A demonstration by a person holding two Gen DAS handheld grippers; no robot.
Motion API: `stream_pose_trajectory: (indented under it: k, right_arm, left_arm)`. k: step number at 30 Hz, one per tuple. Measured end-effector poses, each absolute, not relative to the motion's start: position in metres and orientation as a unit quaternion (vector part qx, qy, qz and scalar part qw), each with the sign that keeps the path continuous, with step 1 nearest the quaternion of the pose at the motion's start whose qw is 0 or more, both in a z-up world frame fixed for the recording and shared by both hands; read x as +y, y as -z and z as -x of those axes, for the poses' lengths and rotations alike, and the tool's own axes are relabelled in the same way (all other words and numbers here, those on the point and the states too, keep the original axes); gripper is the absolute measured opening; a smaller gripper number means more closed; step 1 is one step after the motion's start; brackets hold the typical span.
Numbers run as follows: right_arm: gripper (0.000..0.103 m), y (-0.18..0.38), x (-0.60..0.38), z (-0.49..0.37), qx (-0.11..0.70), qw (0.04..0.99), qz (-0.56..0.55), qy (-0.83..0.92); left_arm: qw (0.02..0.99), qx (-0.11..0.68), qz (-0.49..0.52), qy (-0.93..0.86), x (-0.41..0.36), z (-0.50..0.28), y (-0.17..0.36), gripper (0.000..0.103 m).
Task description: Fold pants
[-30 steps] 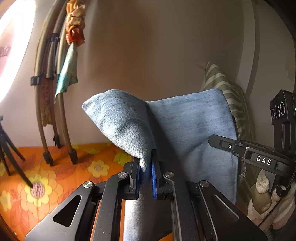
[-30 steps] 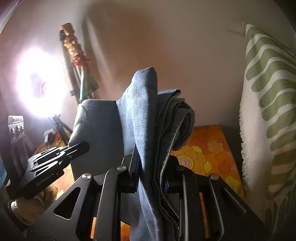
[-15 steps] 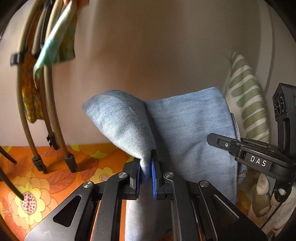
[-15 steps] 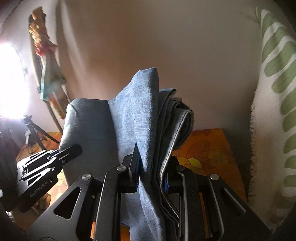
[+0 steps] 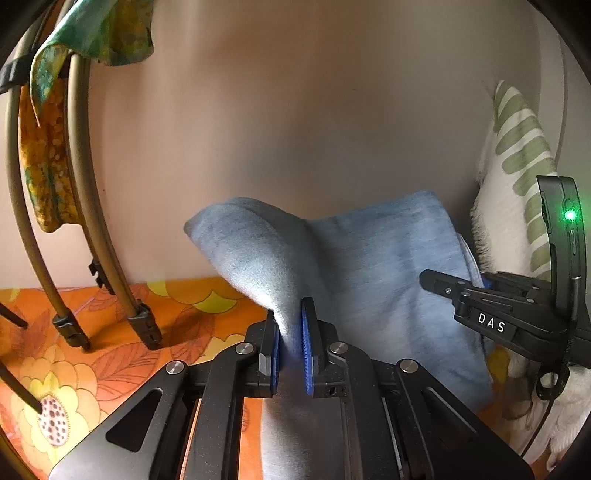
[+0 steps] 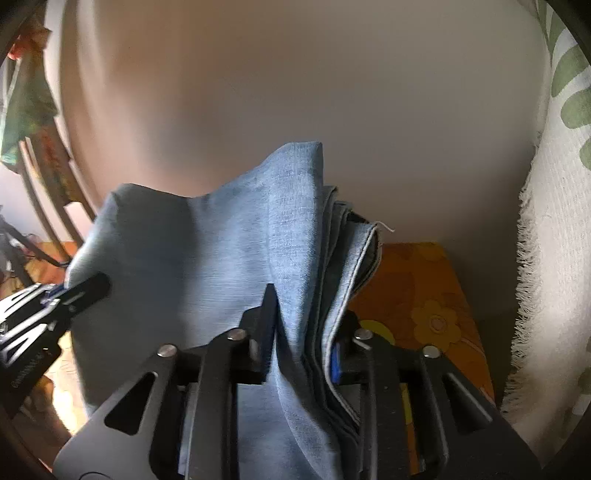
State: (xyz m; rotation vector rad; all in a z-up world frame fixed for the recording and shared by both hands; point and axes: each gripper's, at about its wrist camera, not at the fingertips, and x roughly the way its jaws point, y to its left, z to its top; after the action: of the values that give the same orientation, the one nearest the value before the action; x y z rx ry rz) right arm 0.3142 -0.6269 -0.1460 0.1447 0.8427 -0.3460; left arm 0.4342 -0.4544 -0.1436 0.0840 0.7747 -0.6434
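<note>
The folded blue denim pants [image 5: 388, 280] hung between the two grippers, held up over a surface covered with an orange floral cloth [image 5: 122, 325], in front of a plain beige wall [image 5: 295, 110].

In the left wrist view, the left gripper [image 5: 291, 347] had its jaws clenched on one thin fold of the denim, the blue pads [image 5: 307, 354] pressing the cloth from both sides. A rounded corner of the pants rose above the jaws and leaned to the left, while the wider panel spread toward the right gripper [image 5: 480, 288], which reached in from the right edge and met the far side of the fabric.

In the right wrist view, the right gripper [image 6: 303, 332] had a thick bundle of several denim layers [image 6: 295, 258] between its jaws, with stitched hems showing on the right side of the stack. Its jaws were opening; the left finger lay against the cloth, but a blue pad [image 6: 335, 363] showed bare at the right finger, so the bundle no longer looked firmly squeezed. The left gripper [image 6: 55, 299] appeared at the left edge, at the other side of the pants.

A white cushion with green stripes [image 5: 517, 166] leaned by the wall on the right. Curved brown hoops [image 5: 81, 206] stood on the cloth at the left, with a green and yellow scarf [image 5: 92, 33] draped over them.
</note>
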Motion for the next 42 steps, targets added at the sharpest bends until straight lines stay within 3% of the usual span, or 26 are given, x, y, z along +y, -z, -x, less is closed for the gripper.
stream_pose_trajectory:
  k: [6, 30, 35, 39, 42]
  right_arm:
    - [0.049, 0.141, -0.631, -0.308, 0.393, 0.895, -0.07, 0.2]
    - [0.05, 0.072, -0.59, -0.234, 0.352, 0.915, -0.083, 0.182]
    - [0.055, 0.053, -0.571, -0.205, 0.344, 0.919, -0.077, 0.178]
    - [0.056, 0.039, -0.557, -0.18, 0.341, 0.921, -0.082, 0.17]
    - [0.056, 0.027, -0.546, -0.159, 0.333, 0.923, -0.082, 0.175]
  left_arm:
    - [0.881, 0.357, -0.058, 0.305, -0.455, -0.425, 0.138, 0.011]
    - [0.887, 0.321, -0.07, 0.325, -0.42, -0.35, 0.07, 0.011]
    - [0.887, 0.317, -0.065, 0.329, -0.405, -0.325, 0.046, 0.012]
    - [0.888, 0.315, -0.056, 0.33, -0.388, -0.306, 0.03, 0.022]
    - [0.889, 0.31, -0.055, 0.333, -0.377, -0.288, 0.018, 0.022]
